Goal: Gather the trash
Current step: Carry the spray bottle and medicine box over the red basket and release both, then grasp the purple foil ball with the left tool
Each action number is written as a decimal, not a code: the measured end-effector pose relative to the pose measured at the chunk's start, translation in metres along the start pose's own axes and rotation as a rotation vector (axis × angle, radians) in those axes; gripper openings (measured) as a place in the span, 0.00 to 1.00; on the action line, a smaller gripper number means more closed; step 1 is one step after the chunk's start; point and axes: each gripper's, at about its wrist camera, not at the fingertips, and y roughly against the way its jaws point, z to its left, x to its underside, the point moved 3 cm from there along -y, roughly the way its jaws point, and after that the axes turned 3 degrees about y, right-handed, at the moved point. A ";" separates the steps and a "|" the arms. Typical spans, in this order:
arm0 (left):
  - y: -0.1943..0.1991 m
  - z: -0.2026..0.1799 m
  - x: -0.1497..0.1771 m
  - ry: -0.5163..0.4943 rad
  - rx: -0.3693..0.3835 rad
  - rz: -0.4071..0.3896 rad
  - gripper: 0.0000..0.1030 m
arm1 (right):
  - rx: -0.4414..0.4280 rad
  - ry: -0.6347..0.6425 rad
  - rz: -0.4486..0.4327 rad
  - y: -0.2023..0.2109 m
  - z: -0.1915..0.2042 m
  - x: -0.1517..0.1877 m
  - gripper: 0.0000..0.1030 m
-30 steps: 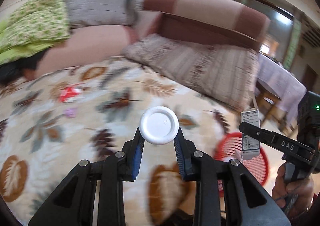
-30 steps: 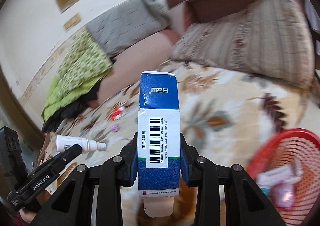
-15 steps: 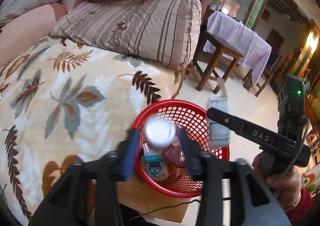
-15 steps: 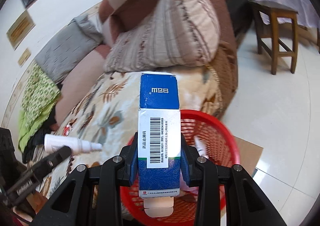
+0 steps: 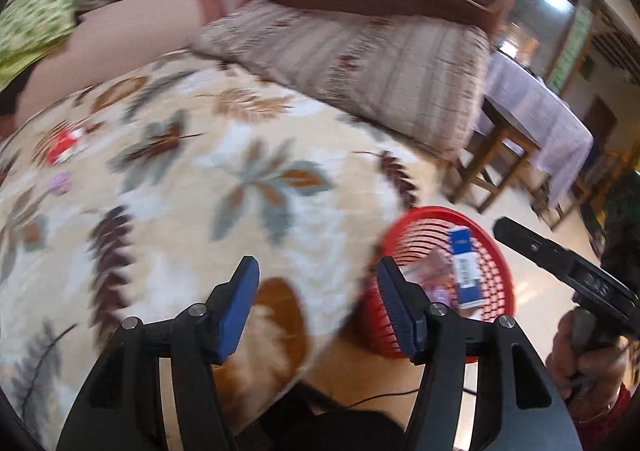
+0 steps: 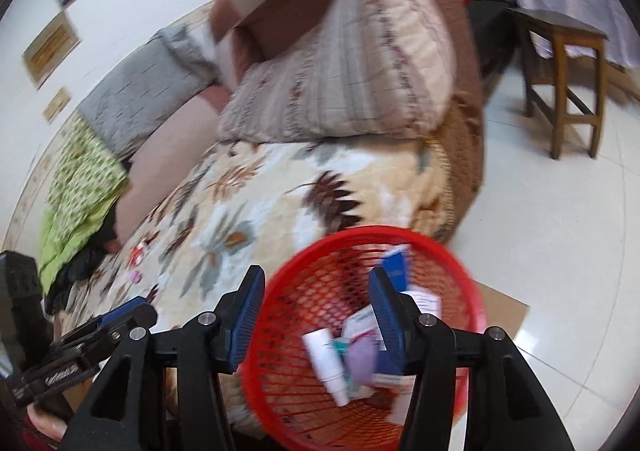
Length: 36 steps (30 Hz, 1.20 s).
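Both pairs of tongs stand spread wide with nothing between their blue pads. The left gripper hangs over the edge of the leaf-patterned blanket, its right finger overlapping the near rim of the red basket in the picture; whether it touches the rim cannot be told. The right gripper hangs above the same red basket, its jaws parted over the basket's contents and gripping none of them.

Inside the basket lies the collected trash. A blue-and-white medicine box leans against the far wall, its barcode panel facing up. From the right wrist view the box is partly covered by the right finger. Beside it lie a small white spray bottle, a purple wrapper and some pale cartons, piled together and blurred, so their labels cannot be read.

Two pieces remain on the blanket, well apart from the basket: a red-and-white wrapper and a small purple scrap, both smeared by motion.

The basket sits on a flat sheet of cardboard on the tiled floor, just beside the sofa's front edge. A striped cushion rests at the blanket's far end. Both views are blurred.
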 end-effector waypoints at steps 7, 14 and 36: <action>0.030 0.116 -0.016 0.188 -0.153 -0.020 0.59 | -0.123 0.155 0.058 -0.019 0.077 0.009 0.56; 0.020 0.235 -0.053 0.341 -0.288 -0.008 0.58 | -0.208 0.231 0.115 -0.054 0.140 0.015 0.56; -0.020 0.305 -0.059 0.422 -0.377 -0.045 0.29 | -0.250 0.330 0.225 -0.139 0.205 -0.003 0.56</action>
